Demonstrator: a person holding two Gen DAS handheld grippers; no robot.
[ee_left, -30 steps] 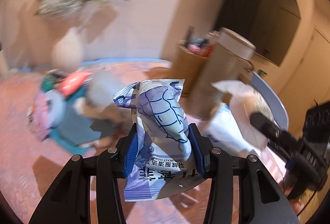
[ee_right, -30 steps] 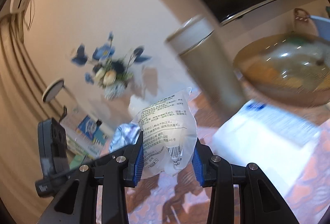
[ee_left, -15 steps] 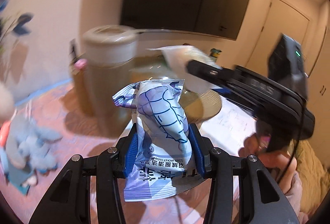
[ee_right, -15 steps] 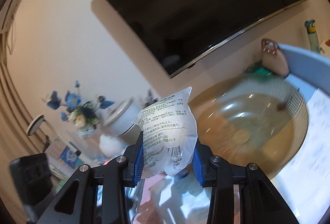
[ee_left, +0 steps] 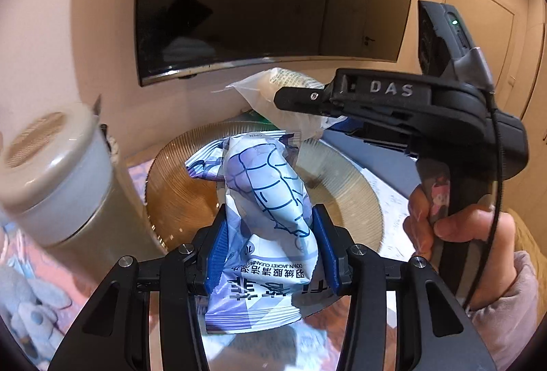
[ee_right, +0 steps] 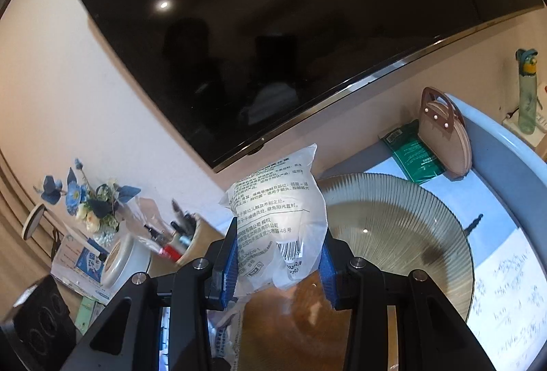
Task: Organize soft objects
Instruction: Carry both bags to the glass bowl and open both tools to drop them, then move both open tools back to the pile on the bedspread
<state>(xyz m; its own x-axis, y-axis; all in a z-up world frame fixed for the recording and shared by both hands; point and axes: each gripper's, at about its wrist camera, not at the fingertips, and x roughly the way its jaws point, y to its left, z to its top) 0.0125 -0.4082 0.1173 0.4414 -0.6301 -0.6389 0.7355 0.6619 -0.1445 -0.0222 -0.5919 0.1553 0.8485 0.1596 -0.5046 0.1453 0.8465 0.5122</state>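
Left hand-held gripper (ee_left: pixel 270 246) clamps a crinkly blue-printed pouch (ee_left: pixel 263 200); right hand-held gripper (ee_right: pixel 278 256) clamps a translucent bag (ee_right: pixel 277 217). Ribbed glass bowl (ee_right: pixel 393 210) behind; only the right view shows flowers (ee_right: pixel 85 200), lower left.

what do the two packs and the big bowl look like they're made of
Blue pack: thin glossy plastic film, printed; it creases and shines where the jaws pinch it.
Clear pack: soft translucent plastic with black print and a barcode; light passes through, and the contents look white and puffy.
Bowl: probably amber-tinted glass, ribbed; it is see-through with sharp highlights, though clear hard plastic cannot be ruled out.
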